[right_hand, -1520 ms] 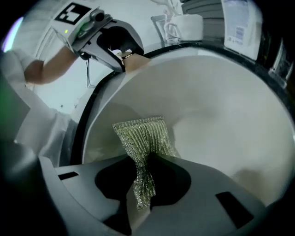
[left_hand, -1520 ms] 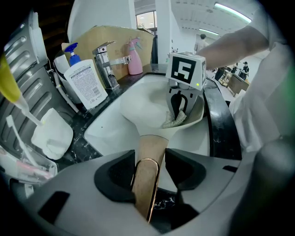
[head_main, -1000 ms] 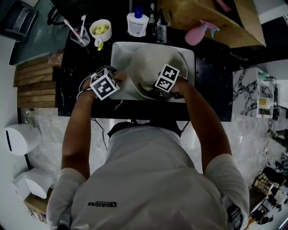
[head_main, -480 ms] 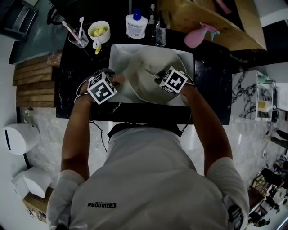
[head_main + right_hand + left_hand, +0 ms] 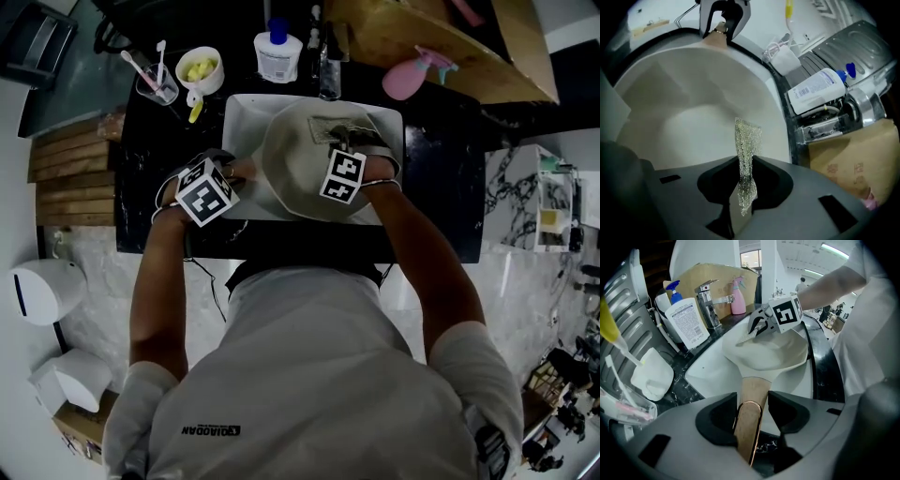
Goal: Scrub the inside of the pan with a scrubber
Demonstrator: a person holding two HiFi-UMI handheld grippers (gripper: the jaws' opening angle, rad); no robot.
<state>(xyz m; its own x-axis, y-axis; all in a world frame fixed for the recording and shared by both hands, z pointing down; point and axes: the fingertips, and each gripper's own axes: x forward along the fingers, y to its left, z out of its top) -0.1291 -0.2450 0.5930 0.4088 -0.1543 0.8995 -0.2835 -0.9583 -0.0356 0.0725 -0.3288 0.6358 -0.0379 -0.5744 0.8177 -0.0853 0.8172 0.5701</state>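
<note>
A cream pan [image 5: 295, 173] sits tilted in the white sink [image 5: 242, 112]. My left gripper [image 5: 228, 174] is at the pan's left, shut on its wooden handle [image 5: 752, 399], which runs between the jaws. My right gripper [image 5: 340, 142] reaches into the pan's far side and is shut on a silvery mesh scrubber [image 5: 747, 147]. The scrubber's free end stands out over the pan's pale inside wall [image 5: 684, 112]. In the left gripper view the right gripper [image 5: 757, 326] holds the scrubber [image 5: 744, 339] at the pan's far rim. The right gripper view shows the left gripper [image 5: 723, 23] at the handle [image 5: 715, 40].
A white pump bottle [image 5: 278, 52] and a chrome faucet [image 5: 710, 305] stand behind the sink. A pink spray bottle [image 5: 408, 73] and a cardboard box [image 5: 441, 42] are at the back right. A toothbrush cup [image 5: 155, 84] and a mug [image 5: 199, 66] stand on the black counter [image 5: 441, 169].
My right gripper has swept with the scrubber from the pan's near side to its far side. The left gripper has kept its hold on the handle, shifting only slightly.
</note>
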